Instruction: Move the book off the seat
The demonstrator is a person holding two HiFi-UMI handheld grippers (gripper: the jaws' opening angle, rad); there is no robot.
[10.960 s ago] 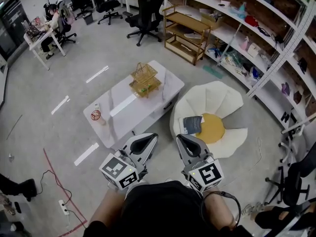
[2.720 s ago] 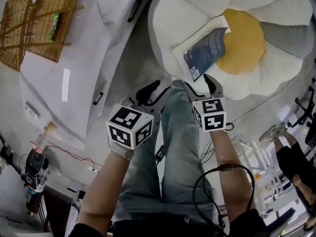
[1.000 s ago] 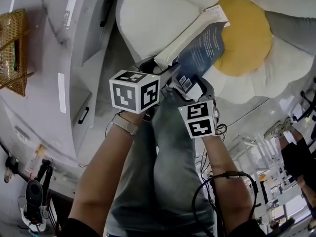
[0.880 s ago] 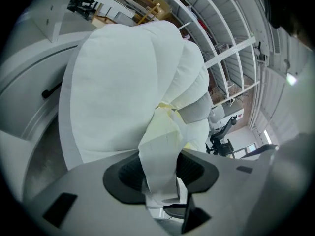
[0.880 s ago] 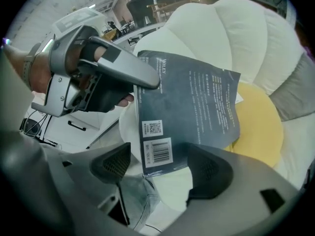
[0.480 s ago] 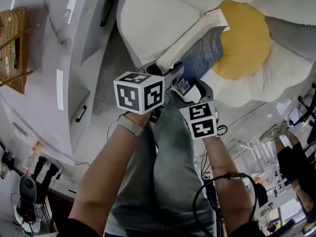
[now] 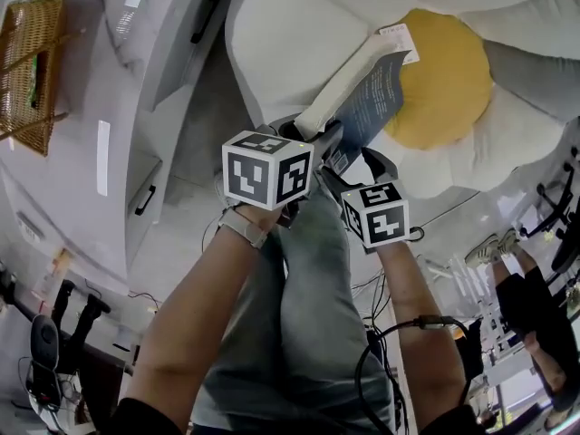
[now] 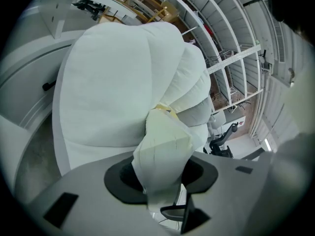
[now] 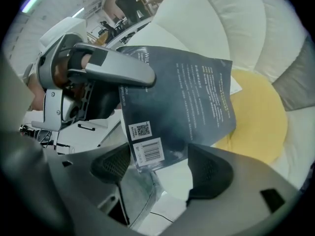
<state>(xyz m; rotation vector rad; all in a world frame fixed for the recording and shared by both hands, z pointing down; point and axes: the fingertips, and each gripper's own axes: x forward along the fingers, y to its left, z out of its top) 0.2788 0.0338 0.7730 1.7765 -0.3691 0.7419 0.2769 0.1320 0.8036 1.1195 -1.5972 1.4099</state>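
Book (image 8: 162,151) pages, a thick cream block, stand between the jaws of the left gripper (image 8: 161,178). Both dark pads press on the block from either side. These jaws have just been closing, and they now clamp the near edge of the book.

The right gripper (image 9: 162,166) has its jaws apart. The dark blue cover's near corner, with its barcode and white label, lies in the gap between them. Neither pad presses on it. In this view one jaw of the left gripper lies across the top of the cover.

From the head view the two grippers sit side by side, just above the person's knees. The book stretches away from them, tilted, its clamped end raised. Its far end reaches over the edge of the yellow centre (image 7: 444,80) of a flower-shaped floor seat (image 7: 290,34) with fat white petals. Whether that far end rests on the cushion cannot be told.

The person's bare forearms and jeans (image 7: 308,315) fill the lower part of the head view. A white low table (image 7: 118,80) stands to the left of the seat and carries a wicker basket (image 7: 32,57). Shelving (image 8: 221,33) runs along the wall beyond the seat.
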